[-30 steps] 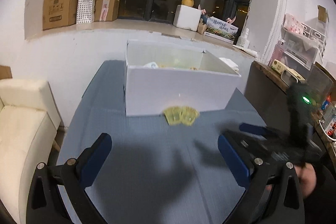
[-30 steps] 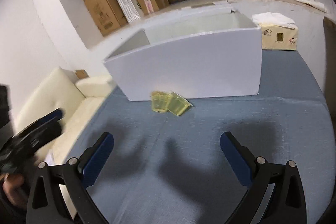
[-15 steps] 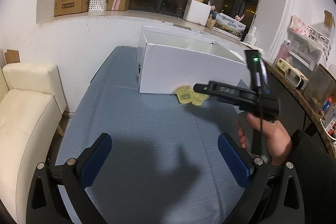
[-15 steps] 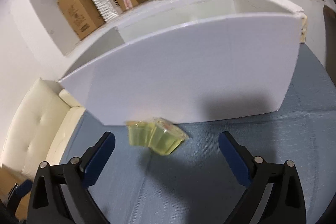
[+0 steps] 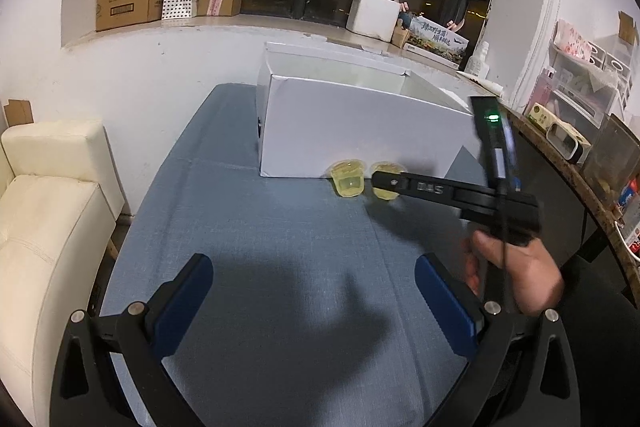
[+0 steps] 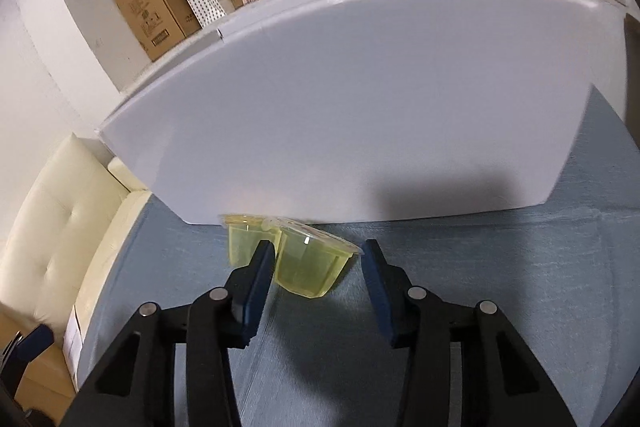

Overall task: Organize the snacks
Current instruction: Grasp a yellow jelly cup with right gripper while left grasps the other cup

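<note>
Starting at the left, at nine o'clock, a cream sofa (image 5: 48, 227) sits beside the blue table (image 5: 260, 267). Our left gripper (image 5: 312, 303) hangs low at six o'clock over bare cloth, its blue pads spread wide and holding nothing.

Moving toward the middle, at twelve o'clock, a white box (image 5: 360, 131) stands on the table. Two yellow jelly cups (image 5: 350, 179) lie on their sides, joined at the rims, right against the foot of its near wall.

Further right, at three o'clock, our right hand (image 5: 516, 275) holds the right gripper (image 6: 316, 263) with its tips at the cups. In its own camera the right-hand cup (image 6: 312, 267) lies between the two pads (image 6: 256, 275), which are partly open. The left pad is tucked into the seam between the two cups; the right pad stands just clear of the rim. Nothing is gripped yet.

We judge this to be the pick-up step. The next move calls for squeezing onto the right cup, then lifting the pair over the box wall and letting go inside. The joined cup may swing or pull loose.

The box's inside is hidden from both cameras, so we cannot tell what it holds. The left cup (image 6: 240, 243) is partly covered by the left pad. We cannot tell whether the pad already touches the cups.
</note>
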